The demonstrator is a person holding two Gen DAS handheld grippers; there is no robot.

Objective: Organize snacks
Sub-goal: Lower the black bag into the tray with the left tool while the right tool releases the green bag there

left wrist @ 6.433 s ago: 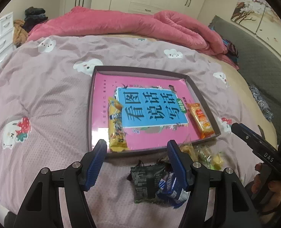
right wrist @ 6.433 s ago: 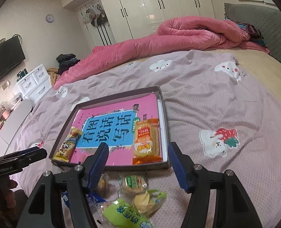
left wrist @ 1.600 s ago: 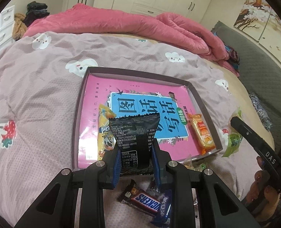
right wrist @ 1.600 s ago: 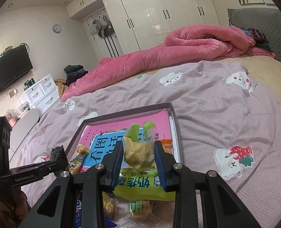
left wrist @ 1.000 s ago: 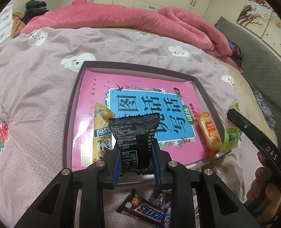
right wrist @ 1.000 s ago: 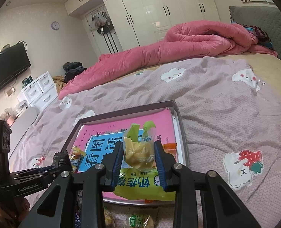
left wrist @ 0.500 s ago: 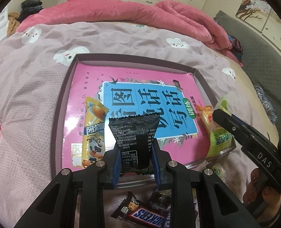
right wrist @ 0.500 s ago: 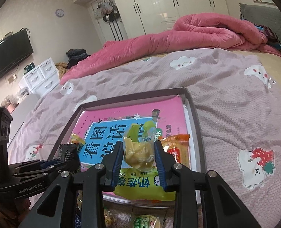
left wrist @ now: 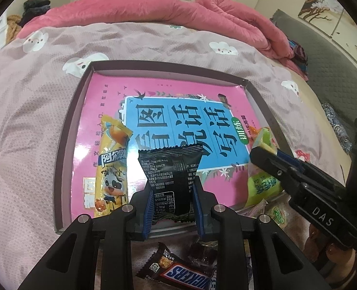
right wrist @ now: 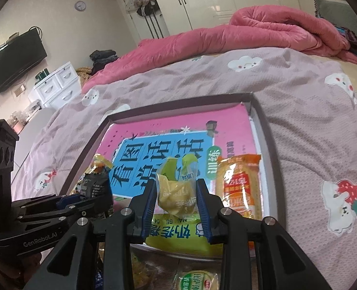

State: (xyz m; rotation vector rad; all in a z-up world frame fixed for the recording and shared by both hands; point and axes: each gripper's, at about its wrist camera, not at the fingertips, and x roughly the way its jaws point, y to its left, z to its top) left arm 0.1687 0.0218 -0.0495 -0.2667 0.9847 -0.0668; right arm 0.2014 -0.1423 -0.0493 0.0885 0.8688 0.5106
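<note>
A shallow dark box [left wrist: 67,130] [right wrist: 266,130] with a pink and blue book on its floor lies on the bed. My left gripper [left wrist: 173,193] is shut on a black snack packet [left wrist: 171,174], held over the box's near edge. My right gripper [right wrist: 177,203] is shut on a green and yellow snack bag [right wrist: 176,193], also over the near edge; it shows at the right of the left wrist view as right gripper [left wrist: 272,162]. A yellow cow-print bar [left wrist: 112,166] lies at the box's left, an orange packet [right wrist: 238,183] at its right.
Loose snacks lie on the bedspread in front of the box: a Snickers bar [left wrist: 185,274], a green round-label packet [right wrist: 197,279]. A rolled pink quilt [left wrist: 154,12] lies along the far side of the bed. A white drawer unit [right wrist: 57,84] stands left.
Both grippers have come forward and lower over the box, each keeping its packet. The right one with the green bag has moved in over the box's right corner.
</note>
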